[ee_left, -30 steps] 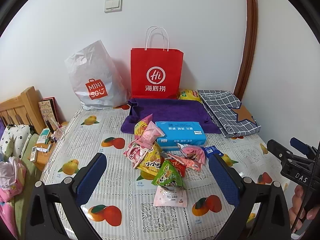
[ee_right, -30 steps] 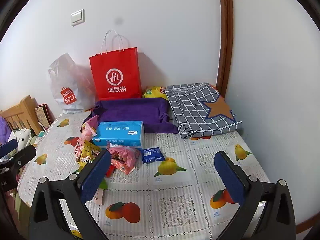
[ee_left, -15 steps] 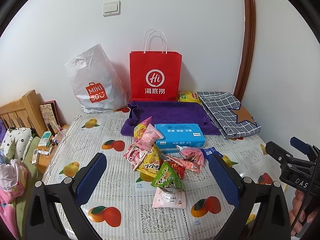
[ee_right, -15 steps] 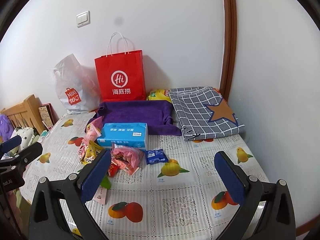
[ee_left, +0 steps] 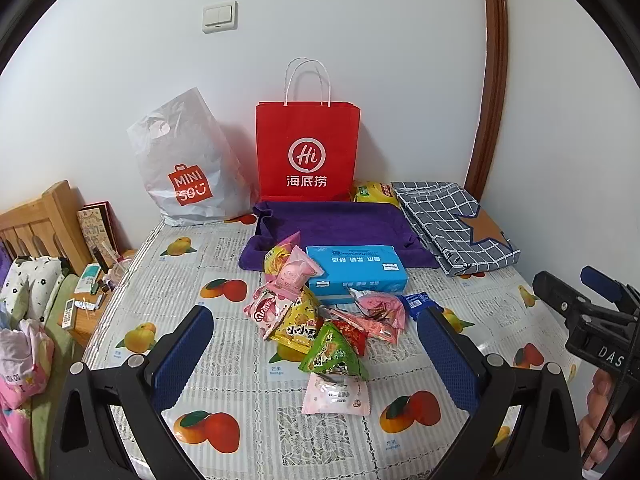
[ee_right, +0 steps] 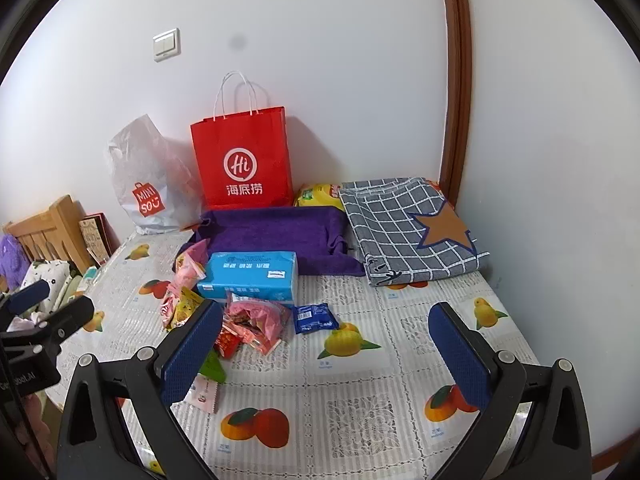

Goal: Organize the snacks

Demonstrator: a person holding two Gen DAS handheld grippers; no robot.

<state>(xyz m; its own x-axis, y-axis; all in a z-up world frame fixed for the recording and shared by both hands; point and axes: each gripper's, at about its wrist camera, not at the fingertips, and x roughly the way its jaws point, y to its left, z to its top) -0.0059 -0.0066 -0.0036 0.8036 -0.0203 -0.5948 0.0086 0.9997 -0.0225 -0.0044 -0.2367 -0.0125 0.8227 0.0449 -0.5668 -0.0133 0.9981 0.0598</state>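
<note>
We note both tools held above the near edge of the table (ee_left: 224, 456); left gripper (ee_left: 316, 356) with fingers spread wide and nothing between them; right gripper (ee_right: 326, 350) likewise wide and empty; no snack touched yet, so we judge the task barely begun.

The snack pile (ee_left: 320, 320) lies mid-table, heaped just in front of the blue tissue box (ee_left: 356, 274), some packets overlapping; a pink packet (ee_left: 336, 394) lies flat at the near side, a green triangular packet (ee_left: 330, 354) just behind it; a small blue packet (ee_right: 314, 318) sits a little apart to the right of the heap. Behind the box is a purple fabric tray (ee_right: 276, 232); behind that a red paper bag (ee_left: 308, 152) and a white plastic bag (ee_left: 188, 168) against the wall; which of these is the destination we cannot tell.

Risks as we judge them: closing on the overlapped heap may pinch two packets at once, or drag neighbours along; foil is slippery and puffed, so a grip on a corner may slide off; the flat pink packet gives little edge to catch, fingertips may skate on the glossy tablecloth; a hard squeeze may crush contents; the two grippers stand close together over the same heap and could collide; the upright red bag may tip if nudged.
</note>
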